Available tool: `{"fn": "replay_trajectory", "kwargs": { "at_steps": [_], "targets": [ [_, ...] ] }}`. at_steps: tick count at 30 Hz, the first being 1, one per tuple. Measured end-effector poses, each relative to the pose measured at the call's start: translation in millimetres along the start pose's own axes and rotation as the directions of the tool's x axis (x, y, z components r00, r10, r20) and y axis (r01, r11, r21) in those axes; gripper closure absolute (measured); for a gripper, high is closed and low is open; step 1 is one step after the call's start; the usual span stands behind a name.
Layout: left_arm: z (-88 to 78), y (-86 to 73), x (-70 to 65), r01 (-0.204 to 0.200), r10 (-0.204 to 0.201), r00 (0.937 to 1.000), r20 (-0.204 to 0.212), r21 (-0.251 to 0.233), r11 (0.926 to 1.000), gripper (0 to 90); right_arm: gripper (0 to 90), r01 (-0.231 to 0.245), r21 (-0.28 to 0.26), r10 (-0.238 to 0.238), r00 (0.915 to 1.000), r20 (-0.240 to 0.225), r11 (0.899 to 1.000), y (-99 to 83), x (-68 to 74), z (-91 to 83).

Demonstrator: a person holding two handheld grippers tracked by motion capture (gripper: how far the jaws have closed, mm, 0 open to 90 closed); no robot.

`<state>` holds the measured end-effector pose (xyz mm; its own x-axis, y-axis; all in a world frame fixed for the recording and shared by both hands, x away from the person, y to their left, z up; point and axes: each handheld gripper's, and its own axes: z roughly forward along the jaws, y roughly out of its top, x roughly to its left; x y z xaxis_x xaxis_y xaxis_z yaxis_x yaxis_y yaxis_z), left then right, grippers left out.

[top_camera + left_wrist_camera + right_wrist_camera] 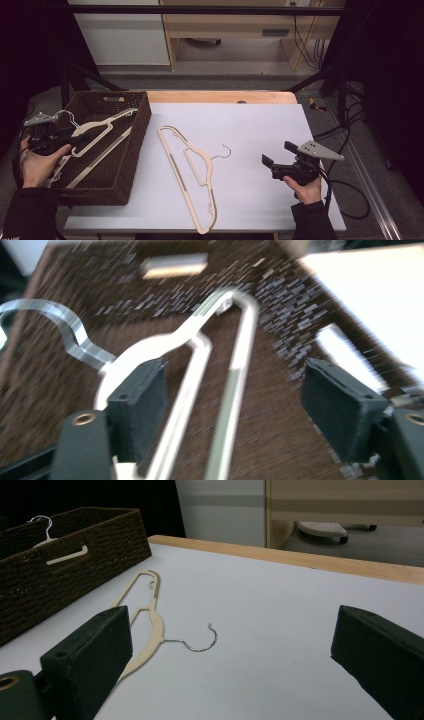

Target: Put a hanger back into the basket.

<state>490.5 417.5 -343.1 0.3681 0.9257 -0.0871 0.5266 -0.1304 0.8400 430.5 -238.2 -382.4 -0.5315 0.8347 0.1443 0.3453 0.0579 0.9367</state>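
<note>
One cream plastic hanger with a wire hook (200, 347) already lies in the dark woven basket (135, 150), loose beneath your left gripper (235, 400), whose jaws stand wide. The second cream hanger (192, 172) waits on the white table, ahead-left of your wide-open right gripper (230, 655).

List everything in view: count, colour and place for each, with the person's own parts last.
Clothes hanger in basket: one, cream with metal hook, lying in the basket.
Clothes hanger on table: one, cream with metal hook, lying on the white tabletop.
Wicker basket: one, dark brown, at the table's left edge.
Table: one, white top with wooden far edge.
Left hand-held gripper: one, black, open above the basket.
Right hand-held gripper: one, black, open over the table's right side.
</note>
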Motion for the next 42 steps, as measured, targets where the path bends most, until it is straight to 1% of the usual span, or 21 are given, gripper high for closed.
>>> {"fn": "replay_trajectory", "kwargs": {
  "at_steps": [2,5,7,9,11,13,16,20,24,25,26,28,30,32,33,35,37,38,39,41,42],
  "targets": [
    [-3.8,3.3,-10.7,-0.006,0.008,0.9996,0.027,-0.048,0.9988,19.9,3.3,0.002,0.002,-0.002,1.0000,-0.003,1.000,-0.1,0.9,0.4],
    [-9.6,8.2,-27.2,-0.037,0.041,0.9976,0.056,-0.086,0.9957,13.4,3.3,0.004,0.000,-0.004,1.0000,-0.003,1.000,0.0,0.4,-0.1],
    [-13.3,10.8,-39.2,-0.047,0.057,0.9953,0.078,-0.117,0.9920,10.7,3.3,0.003,-0.002,-0.003,1.0000,0.000,1.000,-0.3,0.2,-0.4],
    [-16.2,12.0,-48.1,-0.045,0.060,0.9936,0.096,-0.150,0.9876,9.5,3.3,0.003,-0.002,-0.003,1.0000,0.001,1.000,-0.4,-0.1,-0.5],
    [-19.0,13.7,-59.9,-0.054,0.078,0.9896,0.121,-0.186,0.9810,9.0,3.4,0.002,-0.002,-0.002,1.0000,0.002,1.000,-0.3,-0.2,-0.6],
    [-19.3,14.9,-69.1,-0.068,0.096,0.9860,0.136,-0.200,0.9773,8.6,3.4,0.002,-0.003,-0.002,1.0000,0.005,1.000,-0.4,-0.3,-0.1],
    [-18.4,15.1,-83.2,-0.095,0.130,0.9804,0.148,-0.228,0.9691,7.8,3.2,0.003,-0.003,-0.003,1.0000,0.007,1.000,-0.4,-0.5,-0.2],
    [-13.9,11.1,-98.8,-0.091,0.142,0.9708,0.193,-0.252,0.9633,7.4,3.2,0.001,-0.013,-0.001,1.0000,0.002,1.000,0.0,-1.0,-1.8],
    [-9.4,5.9,-115.7,-0.111,0.171,0.9598,0.222,-0.261,0.9590,7.4,3.2,0.008,-0.014,-0.008,1.0000,0.004,1.000,0.1,-0.9,-1.7],
    [-7.2,4.1,-121.7,-0.117,0.181,0.9552,0.234,-0.261,0.9583,7.5,3.2,0.008,-0.015,-0.008,1.0000,0.002,1.000,0.1,-0.8,-1.8],
    [-5.7,3.2,-125.7,-0.121,0.185,0.9536,0.237,-0.262,0.9575,7.5,3.2,0.008,-0.015,-0.008,1.0000,0.001,1.000,0.3,-0.4,-1.7],
    [-1.4,1.7,-135.8,-0.136,0.203,0.9459,0.253,-0.258,0.9564,7.5,3.2,0.010,-0.016,-0.010,1.0000,-0.001,1.000,0.5,0.3,-1.7],
    [3.5,1.4,-146.1,-0.155,0.222,0.9395,0.261,-0.254,0.9547,7.4,3.2,0.015,-0.015,-0.015,0.9999,-0.004,1.000,0.2,0.5,-1.8],
    [9.1,2.0,-155.3,-0.174,0.240,0.9310,0.275,-0.244,0.9539,7.4,3.2,0.016,-0.014,-0.016,0.9999,-0.003,1.000,0.4,0.0,-2.6],
    [12.1,2.1,-159.7,-0.179,0.245,0.9287,0.278,-0.242,0.9536,7.3,3.2,0.013,-0.016,-0.013,0.9999,0.001,1.000,0.5,-0.1,-2.5],
    [18.8,3.0,-167.7,-0.188,0.253,0.9210,0.296,-0.233,0.9543,7.4,3.3,0.009,-0.019,-0.009,1.0000,0.002,1.000,0.5,-0.9,-3.1],
    [25.2,3.9,-175.7,-0.205,0.267,0.9161,0.299,-0.223,0.9531,7.5,3.3,0.010,-0.020,-0.010,0.9999,0.003,1.000,0.3,-1.1,-3.6],
    [28.5,4.6,-179.8,-0.212,0.274,0.9099,0.311,-0.218,0.9527,7.6,3.3,0.013,-0.021,-0.013,0.9999,0.004,1.000,0.2,-1.2,-3.7],
    [31.8,5.4,-184.1,-0.220,0.281,0.9055,0.318,-0.214,0.9517,7.7,3.3,0.013,-0.023,-0.013,0.9999,0.004,1.000,0.4,-1.2,-4.1],
    [38.4,7.3,-192.5,-0.235,0.292,0.8990,0.326,-0.204,0.9503,7.8,3.3,0.012,-0.020,-0.012,0.9999,0.001,1.000,0.6,-1.1,-5.0],
    [42.6,8.7,-197.3,-0.248,0.302,0.8926,0.334,-0.196,0.9487,7.8,3.3,0.008,-0.021,-0.008,1.0000,0.000,1.000,0.7,-0.9,-5.3]
  ]
}}
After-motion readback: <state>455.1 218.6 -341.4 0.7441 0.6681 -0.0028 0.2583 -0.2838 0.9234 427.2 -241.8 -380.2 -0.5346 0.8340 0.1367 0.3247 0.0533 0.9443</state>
